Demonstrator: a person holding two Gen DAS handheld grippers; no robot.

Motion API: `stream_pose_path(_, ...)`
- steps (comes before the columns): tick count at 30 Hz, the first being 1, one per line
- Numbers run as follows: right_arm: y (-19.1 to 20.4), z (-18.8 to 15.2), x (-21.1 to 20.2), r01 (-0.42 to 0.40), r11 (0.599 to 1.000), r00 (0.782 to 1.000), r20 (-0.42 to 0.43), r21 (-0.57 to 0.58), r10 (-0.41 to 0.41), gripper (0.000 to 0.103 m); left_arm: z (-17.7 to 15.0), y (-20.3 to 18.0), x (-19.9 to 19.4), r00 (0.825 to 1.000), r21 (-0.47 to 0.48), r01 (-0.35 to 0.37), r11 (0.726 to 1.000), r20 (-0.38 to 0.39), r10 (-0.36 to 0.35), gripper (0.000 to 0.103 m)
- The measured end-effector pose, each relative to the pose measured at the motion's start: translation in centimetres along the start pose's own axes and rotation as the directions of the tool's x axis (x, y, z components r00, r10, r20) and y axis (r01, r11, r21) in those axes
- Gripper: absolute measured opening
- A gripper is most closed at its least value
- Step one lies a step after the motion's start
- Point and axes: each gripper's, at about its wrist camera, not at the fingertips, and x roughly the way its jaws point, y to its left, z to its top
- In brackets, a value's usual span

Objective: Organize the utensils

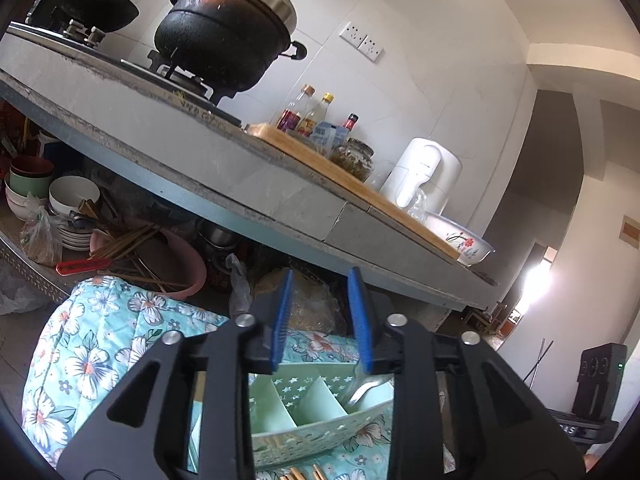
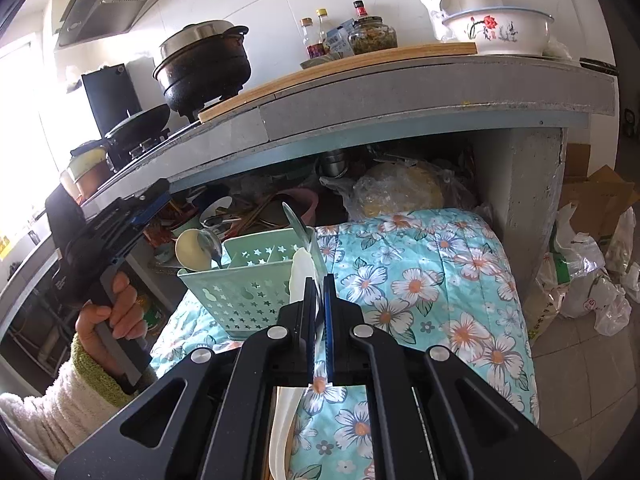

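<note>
A light green utensil caddy [image 2: 240, 280] with star cut-outs and dividers stands on a floral quilt [image 2: 420, 280]. It also shows in the left wrist view [image 1: 316, 412]. Spoons [image 2: 200, 248] lean in its far compartments. My right gripper [image 2: 319, 292] is shut on a metal spoon [image 2: 298, 224], held upright at the caddy's right end, next to a white spatula [image 2: 300, 276]. My left gripper [image 1: 322, 320] is open and empty, held above the caddy; it appears from the side in the right wrist view [image 2: 148, 204]. Chopstick ends [image 1: 304, 474] show at the bottom edge.
A concrete counter [image 2: 400, 96] overhangs the quilt, carrying a black pot [image 2: 204, 68], bottles [image 2: 320, 36], a kettle [image 1: 424, 172] and a flowered bowl [image 2: 496, 32]. Bowls, chopsticks and a pink basin [image 1: 176, 264] crowd the shelf below. Plastic bags [image 2: 592, 276] lie on the floor at right.
</note>
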Motion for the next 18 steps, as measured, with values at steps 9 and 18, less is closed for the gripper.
stream_pose_path(9, 2.5, 4.4, 0.1, -0.051, 0.997, 0.991, 0.118, -0.052, 0.057, 0.004, -0.5, -0.3, -5.2, 0.995, 0.049, -0.089, 0.995, -0.033, 0.091, 0.067)
stream_pose_path(18, 5.9, 10.7, 4.0, -0.046, 0.988, 0.966, 0.246, -0.148, 0.082, 0.004, -4.5, 1.1, -8.0, 0.969, 0.111, -0.178, 0.978, -0.156, 0.194, 0.080)
